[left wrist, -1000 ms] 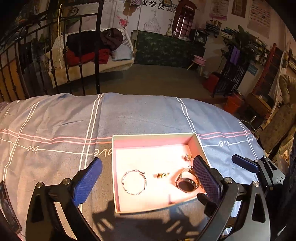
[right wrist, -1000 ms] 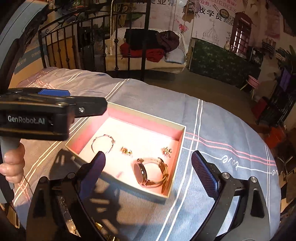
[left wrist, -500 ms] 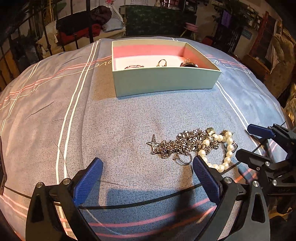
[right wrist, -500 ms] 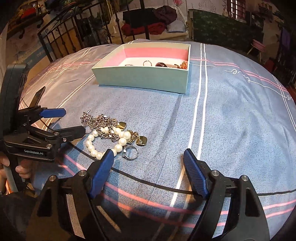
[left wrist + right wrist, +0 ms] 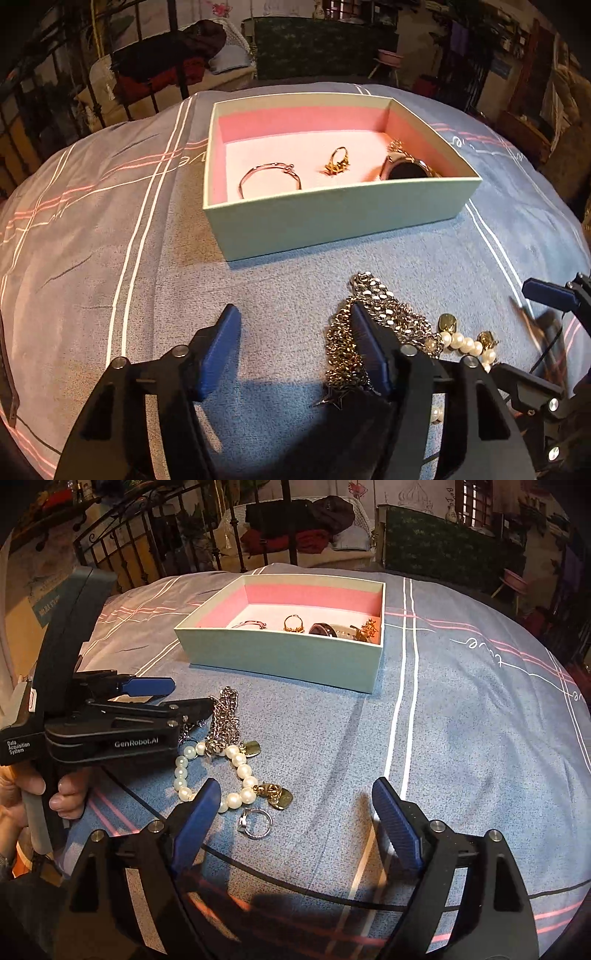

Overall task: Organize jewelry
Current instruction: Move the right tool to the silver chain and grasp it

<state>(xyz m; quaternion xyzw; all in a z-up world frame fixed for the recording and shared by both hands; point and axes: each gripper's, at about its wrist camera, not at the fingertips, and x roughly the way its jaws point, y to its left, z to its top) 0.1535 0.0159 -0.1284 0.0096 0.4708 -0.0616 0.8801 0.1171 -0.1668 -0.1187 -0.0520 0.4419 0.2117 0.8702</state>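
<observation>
My left gripper point(image 5: 293, 332) points down at the bedspread point(image 5: 110, 258), and its jaws have just been closing. They stand about half apart. The right-hand pad point(image 5: 364, 339) lies against the near side of the chain pile point(image 5: 384, 314). Between the pads I see only cloth. The chain is beside and behind that pad, not pinched.

My right gripper point(image 5: 295, 812) hangs with its jaws spread wide. They have just been opening a little, and nothing is between them but bedspread. Its left pad point(image 5: 197, 812) sits just over the near curve of the pearl bracelet point(image 5: 236, 771). I cannot tell whether it touches the pearls.

From the right wrist view, the silver chain pile runs toward the box. The pearl bracelet loops in front of it, touching it. Gold tags point(image 5: 279, 797) are attached at the bracelet's near end. A silver ring point(image 5: 255, 821) lies just in front of the pearls, apart from them. A hand point(image 5: 44, 794) grips the handle of the left tool.

The box point(image 5: 332, 218) lies beyond the loose pile, well clear of both grippers. It is pale green outside and lined pink, and it is open. On its floor, in the left wrist view, a thin bangle point(image 5: 269, 179) sits at the left. A gold ring point(image 5: 338, 160) sits in the middle. A watch point(image 5: 406, 170) lies to the right, with a small gold piece point(image 5: 397, 144) behind it.
</observation>
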